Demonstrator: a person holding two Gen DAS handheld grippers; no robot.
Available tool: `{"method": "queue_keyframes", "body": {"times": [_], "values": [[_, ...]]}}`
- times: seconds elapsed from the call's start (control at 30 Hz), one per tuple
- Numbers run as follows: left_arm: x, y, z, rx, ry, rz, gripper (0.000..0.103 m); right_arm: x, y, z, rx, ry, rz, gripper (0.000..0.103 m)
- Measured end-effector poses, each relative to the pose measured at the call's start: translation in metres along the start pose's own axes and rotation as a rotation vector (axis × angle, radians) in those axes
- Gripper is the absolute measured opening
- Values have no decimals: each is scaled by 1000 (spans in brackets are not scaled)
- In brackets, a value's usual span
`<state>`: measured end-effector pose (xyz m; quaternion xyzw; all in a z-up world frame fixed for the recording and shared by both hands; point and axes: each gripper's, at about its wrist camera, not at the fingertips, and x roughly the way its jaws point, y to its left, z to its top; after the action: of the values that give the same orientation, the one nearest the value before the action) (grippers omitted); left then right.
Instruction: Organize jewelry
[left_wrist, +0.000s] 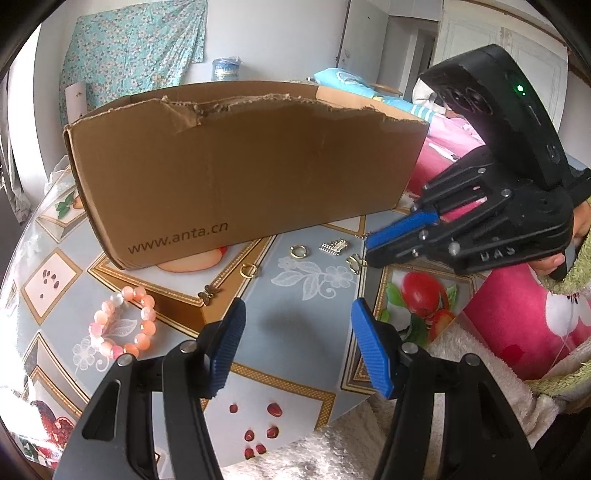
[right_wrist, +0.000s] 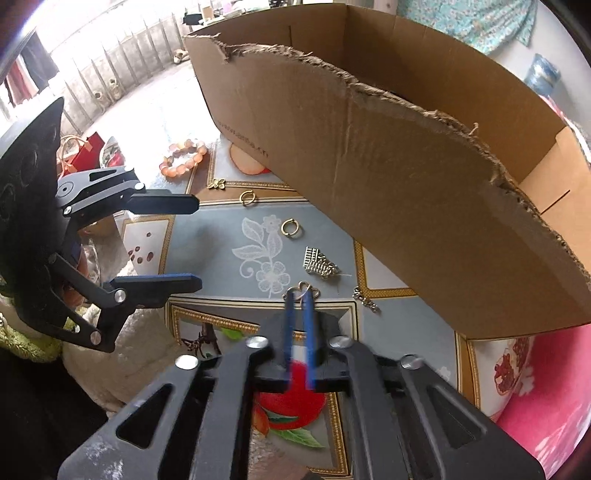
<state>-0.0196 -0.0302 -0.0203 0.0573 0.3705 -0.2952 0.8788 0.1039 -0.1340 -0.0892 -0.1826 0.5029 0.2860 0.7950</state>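
Jaws nearly closed around gold earring (right_wrist: 301, 290) on table.

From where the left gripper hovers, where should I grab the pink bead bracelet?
Pinch one side of the bead bracelet across its strand, coming straight down from above. It lies flat on the tablecloth as an open loop, so one finger can drop inside, one outside. The left gripper is open.

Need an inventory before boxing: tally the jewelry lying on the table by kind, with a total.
Bead bracelet: 1
Gold rings: 2
Butterfly charm: 1
Silver comb-like piece: 1
Chain bit: 1
Looped piece at the right tongs, details unclear: 1
Total: 7
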Motion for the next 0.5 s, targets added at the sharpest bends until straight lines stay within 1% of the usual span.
{"method": "queue_keyframes", "body": {"times": [0.1, 0.23, 0.27, 0.3, 0.5], "values": [[3, -5, 2, 6, 2, -5, 58, 7, 3, 3, -34, -7, 1, 31], [5, -8, 3, 12, 4, -6, 58, 19, 5, 6, -54, 22, 9, 32], [6, -8, 3, 11, 4, -5, 58, 19, 4, 7, -53, 29, 9, 28], [6, -8, 3, 9, 4, -6, 58, 20, 4, 8, -52, 33, 9, 18], [5, -4, 2, -3, 0, -13, 58, 22, 2, 9, -37, 36, 14, 18]]}}
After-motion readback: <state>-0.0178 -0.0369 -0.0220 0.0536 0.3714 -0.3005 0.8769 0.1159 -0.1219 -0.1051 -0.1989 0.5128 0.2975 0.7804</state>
